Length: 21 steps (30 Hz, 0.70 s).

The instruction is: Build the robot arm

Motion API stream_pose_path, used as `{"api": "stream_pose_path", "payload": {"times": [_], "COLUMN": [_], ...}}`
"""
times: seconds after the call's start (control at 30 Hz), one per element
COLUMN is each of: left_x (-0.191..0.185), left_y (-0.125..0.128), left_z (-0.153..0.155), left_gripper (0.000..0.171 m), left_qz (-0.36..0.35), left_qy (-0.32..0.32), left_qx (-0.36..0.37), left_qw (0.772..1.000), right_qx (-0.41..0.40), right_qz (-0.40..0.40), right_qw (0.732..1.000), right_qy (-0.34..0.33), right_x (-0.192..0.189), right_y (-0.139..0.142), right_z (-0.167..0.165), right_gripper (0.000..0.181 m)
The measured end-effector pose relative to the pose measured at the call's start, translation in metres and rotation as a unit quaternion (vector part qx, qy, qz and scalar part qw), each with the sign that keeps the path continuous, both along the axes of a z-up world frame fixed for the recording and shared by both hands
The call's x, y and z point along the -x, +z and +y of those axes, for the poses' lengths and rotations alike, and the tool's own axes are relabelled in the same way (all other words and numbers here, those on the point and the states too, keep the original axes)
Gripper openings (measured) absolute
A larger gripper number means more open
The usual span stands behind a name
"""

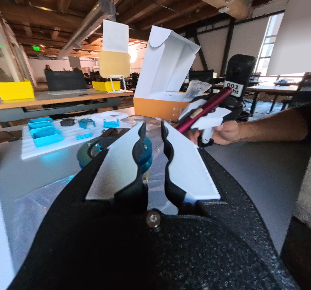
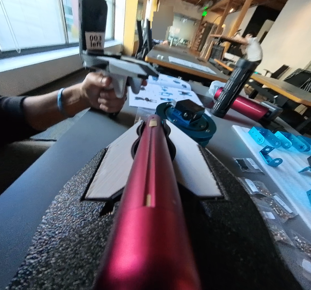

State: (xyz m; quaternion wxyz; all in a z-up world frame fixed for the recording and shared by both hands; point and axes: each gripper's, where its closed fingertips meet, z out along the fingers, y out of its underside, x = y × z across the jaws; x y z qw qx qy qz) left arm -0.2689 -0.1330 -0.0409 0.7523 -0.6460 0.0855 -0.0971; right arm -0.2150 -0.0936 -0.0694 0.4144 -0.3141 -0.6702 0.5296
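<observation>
My left gripper (image 1: 153, 127) is open and empty, held above the dark table (image 1: 252, 164). Just beyond its fingertips stands a blue round base with a black servo block on top (image 1: 116, 140). My right gripper (image 2: 152, 125) is shut on a magenta metallic pen-shaped tool (image 2: 151, 181), which lies along the fingers and points at the blue round base (image 2: 185, 118). In the left wrist view the right gripper (image 1: 193, 113) holds the tool (image 1: 207, 108) tilted upward at the right. The left gripper (image 2: 151, 73) shows at upper left in the right wrist view, in a hand.
A white foam sheet with several blue brackets (image 1: 45, 133) (image 2: 286, 140) lies beside the base. An open orange-and-white box (image 1: 161, 103) stands behind. A red cylinder (image 2: 240, 103), a black ribbed sleeve (image 2: 230, 88), small parts bags (image 2: 262, 192) and a printed sheet (image 2: 159, 90) lie around.
</observation>
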Motion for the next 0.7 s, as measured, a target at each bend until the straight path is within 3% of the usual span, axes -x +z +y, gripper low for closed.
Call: {"api": "stream_pose_path", "payload": {"times": [0.2,0.33,0.7], "left_x": [-0.011,-0.013,-0.013], "left_y": [-0.014,-0.013,-0.017], "left_z": [0.005,0.005,0.009], "left_gripper": [0.025,0.024,0.02], "left_qz": [0.004,0.023,0.018], "left_qy": [0.036,0.065,0.06], "left_qx": [0.042,0.032,0.049], "left_qw": [0.998,0.997,0.997], "right_qx": [0.056,0.086,0.077], "right_qz": [0.086,0.084,0.097], "right_qw": [0.994,0.993,0.992], "right_qy": [-0.03,-0.013,0.002], "right_x": [-0.004,-0.006,-0.012], "right_y": [0.029,0.032,0.033], "right_z": [0.008,-0.003,-0.013], "right_gripper": [0.022,0.022,0.022]}}
